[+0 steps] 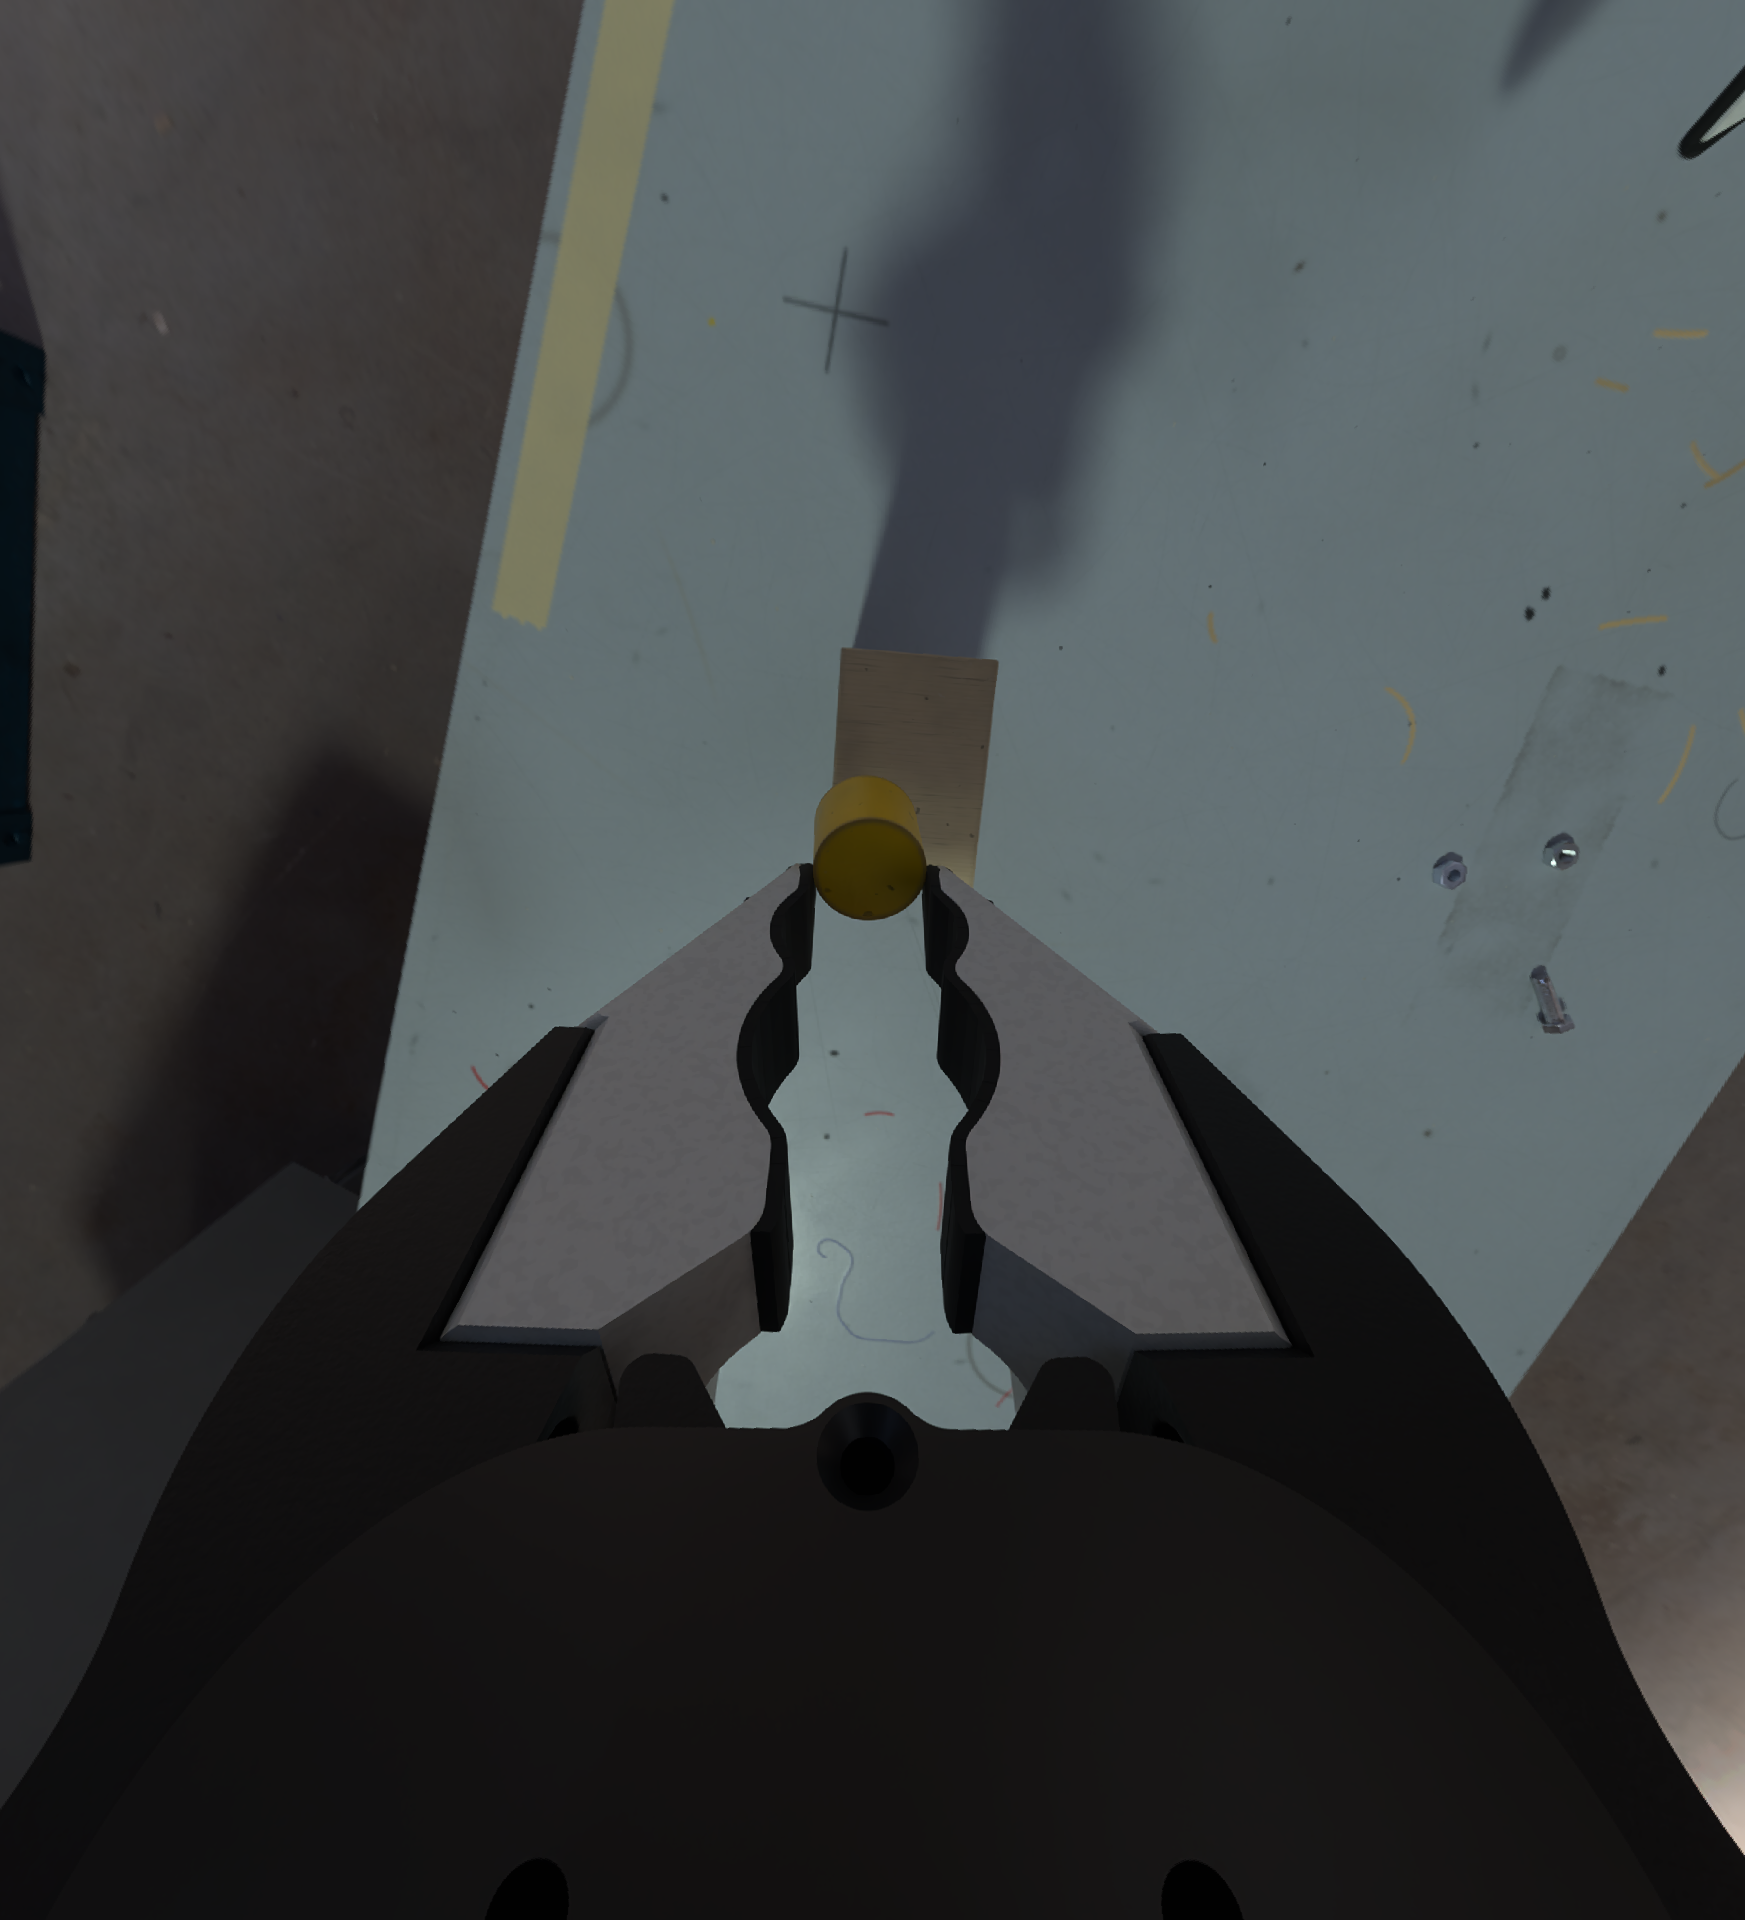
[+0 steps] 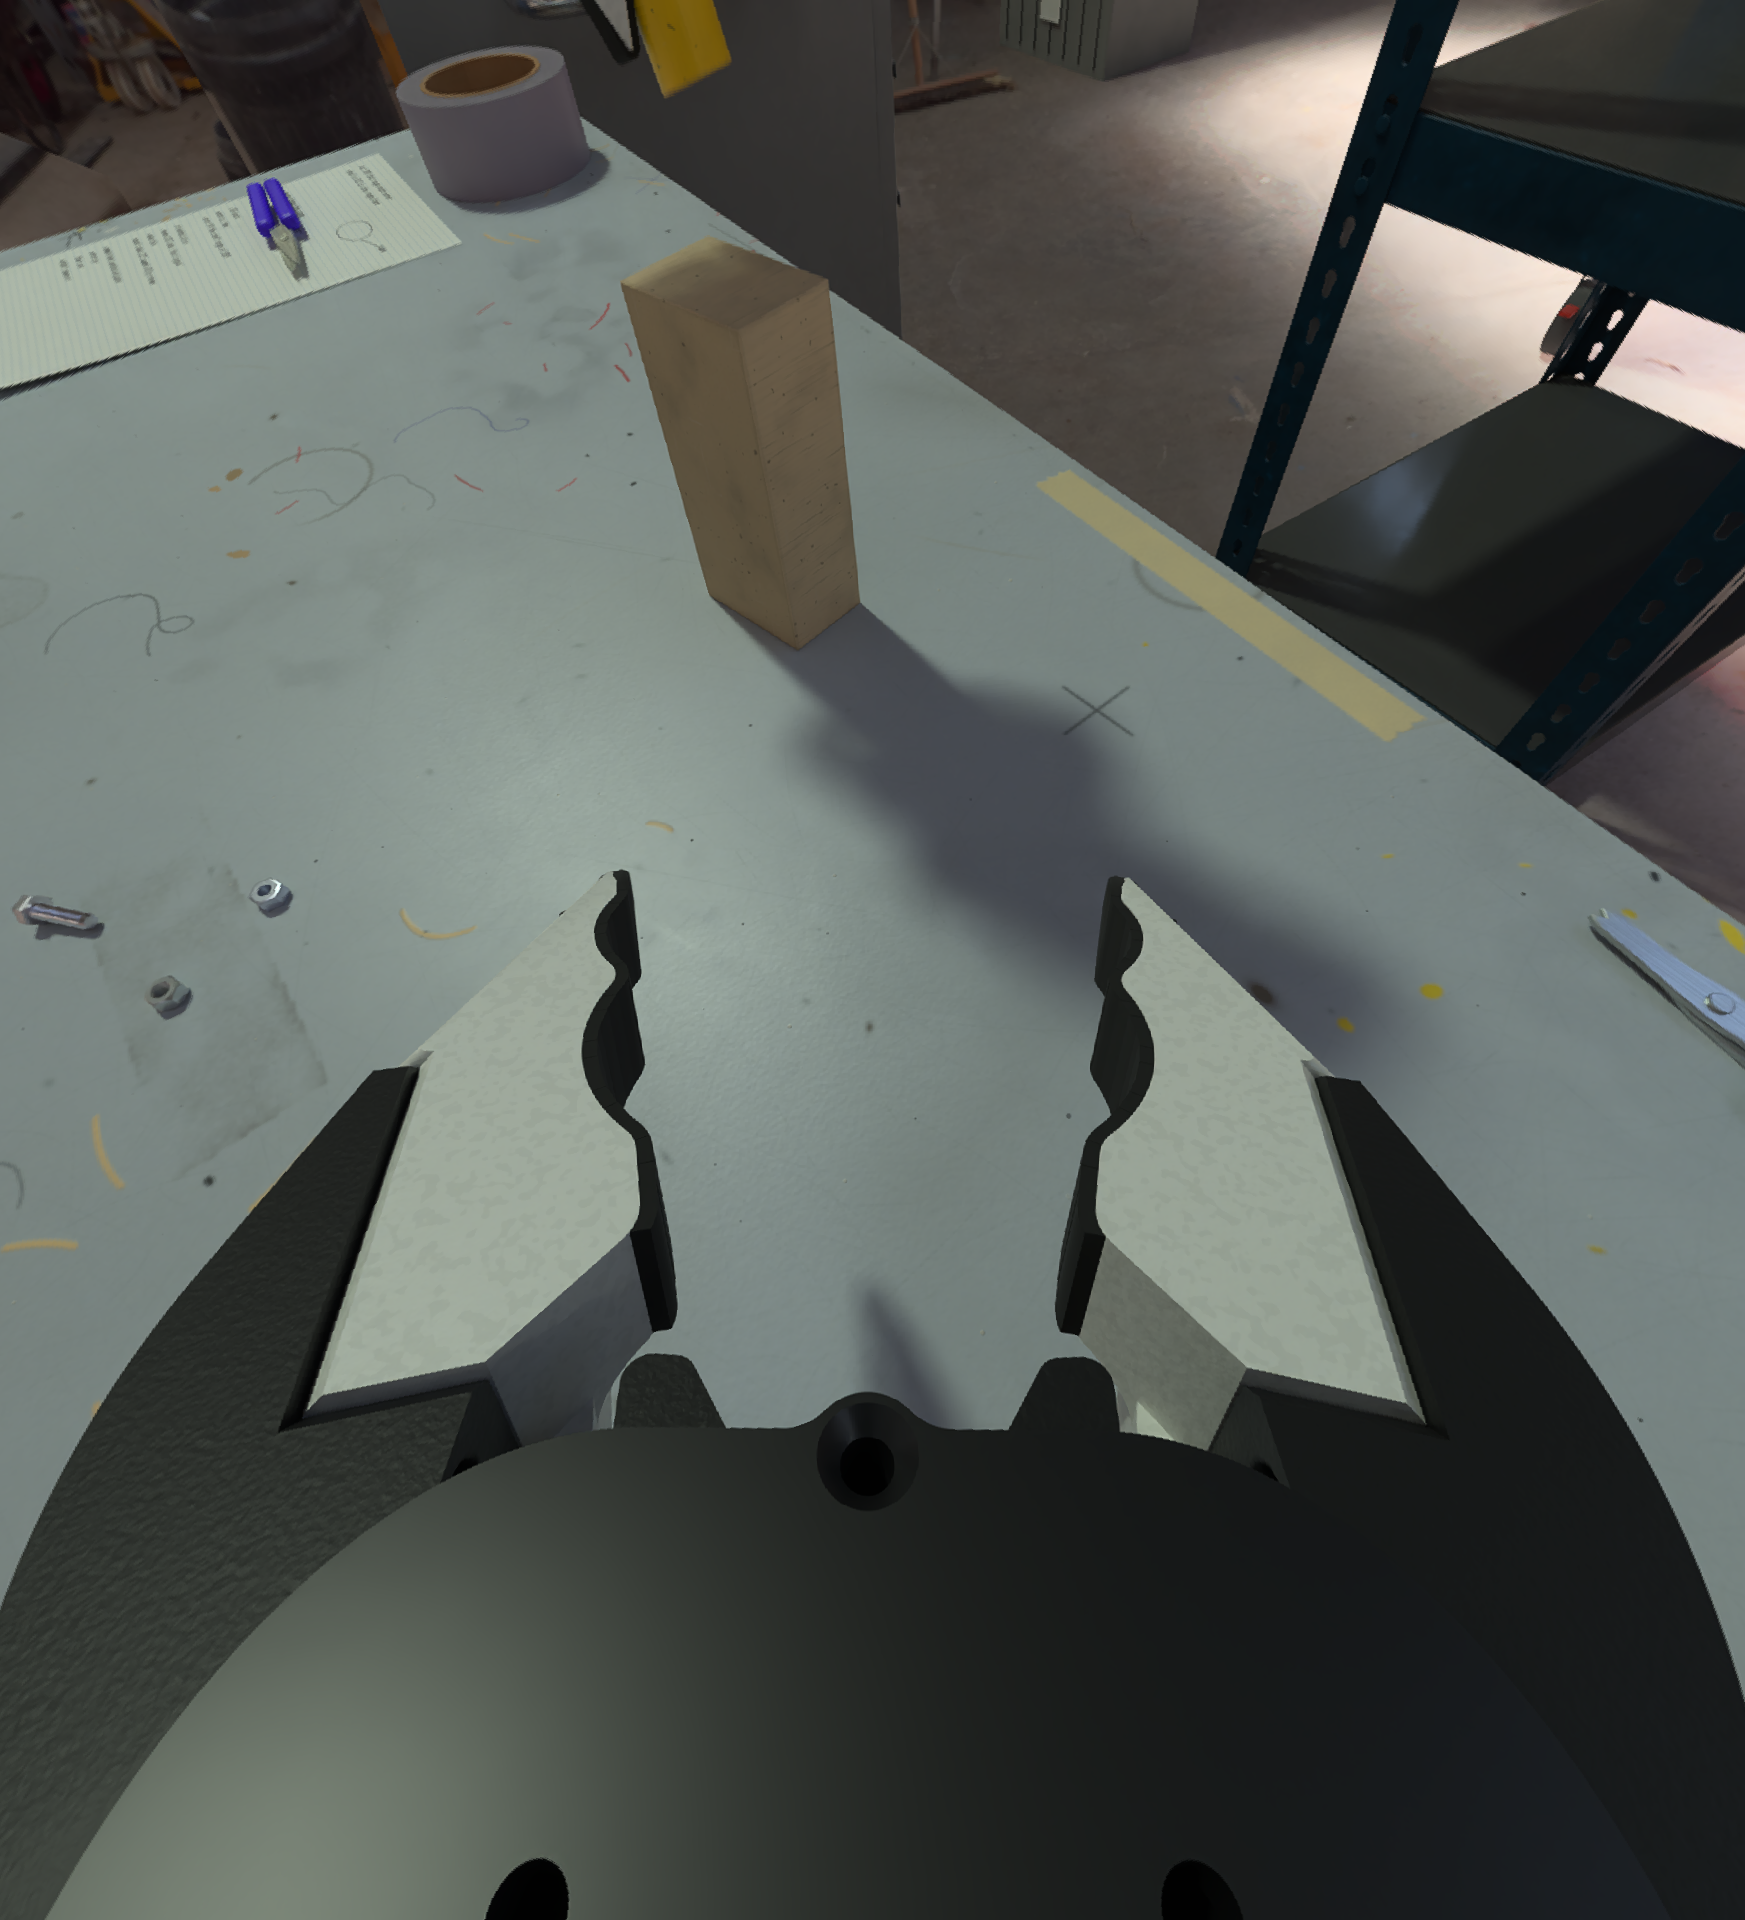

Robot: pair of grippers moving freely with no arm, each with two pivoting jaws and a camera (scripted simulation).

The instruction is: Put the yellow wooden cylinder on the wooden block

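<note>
My left gripper (image 1: 868, 883) is shut on the yellow wooden cylinder (image 1: 868, 850), pinching it at the fingertips. It points down at the table. The pale top of the wooden block (image 1: 918, 727) lies just beyond and below the cylinder. In the right wrist view the block (image 2: 756, 436) stands upright on the grey table, and the cylinder (image 2: 683, 42) hangs above it at the top edge. My right gripper (image 2: 868, 883) is open and empty, low over the table in front of the block.
A tape roll (image 2: 496, 120), a sheet of paper (image 2: 172, 281) with blue-handled pliers (image 2: 278, 220), nuts (image 2: 270, 894) and a bolt (image 2: 57, 914), and scissors (image 2: 1720, 1023) lie on the table (image 2: 535, 727). A dark shelf rack (image 2: 1533, 468) stands beyond the table's edge.
</note>
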